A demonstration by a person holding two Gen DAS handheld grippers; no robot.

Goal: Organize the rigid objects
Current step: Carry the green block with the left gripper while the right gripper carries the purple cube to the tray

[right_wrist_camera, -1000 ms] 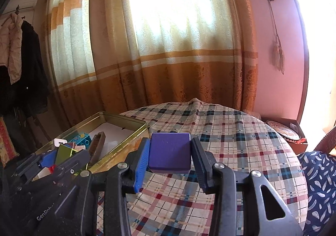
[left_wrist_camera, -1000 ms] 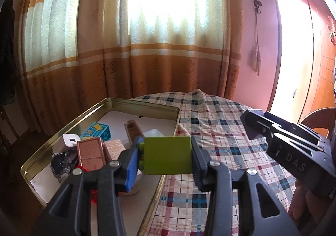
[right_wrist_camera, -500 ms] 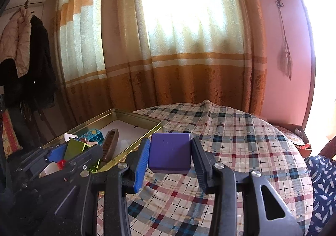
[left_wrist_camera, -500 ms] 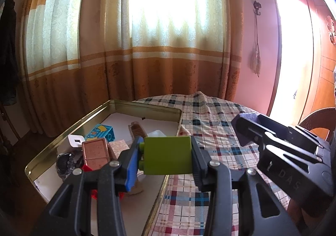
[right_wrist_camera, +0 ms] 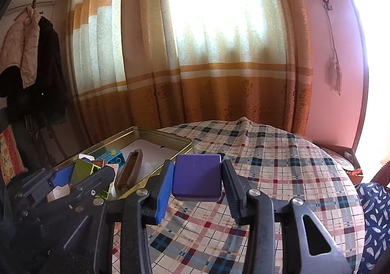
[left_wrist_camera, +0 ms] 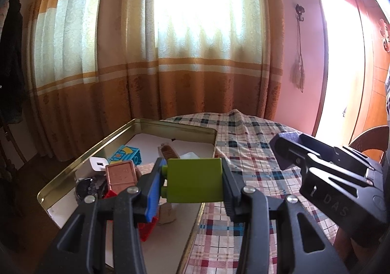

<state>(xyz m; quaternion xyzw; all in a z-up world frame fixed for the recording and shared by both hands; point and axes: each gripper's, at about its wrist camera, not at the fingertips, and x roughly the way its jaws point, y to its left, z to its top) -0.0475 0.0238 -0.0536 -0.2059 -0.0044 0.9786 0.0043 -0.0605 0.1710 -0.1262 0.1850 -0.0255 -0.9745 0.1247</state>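
Grippers carry blocks for sorting: left gripper [left_wrist_camera: 195, 182] clamps a flat green plastic block [left_wrist_camera: 195, 180] above the gold metal tray [left_wrist_camera: 78, 166]; right gripper [right_wrist_camera: 197, 179] pinches a purple square block [right_wrist_camera: 197, 177] beside the tray.

Shiny metal tray [left_wrist_camera: 80, 159] — matt plastic green block [left_wrist_camera: 195, 180] — checked cloth [right_wrist_camera: 280, 164].

Left wrist view: looks forward along its fingers, close above the tin tray [left_wrist_camera: 146, 125], facing the curtain [left_wrist_camera: 195, 79]. Right wrist view: same heading, set to the right, over the checked tablecloth [right_wrist_camera: 280, 164]. Shared: tray, cloth, curtain, each other's gripper.
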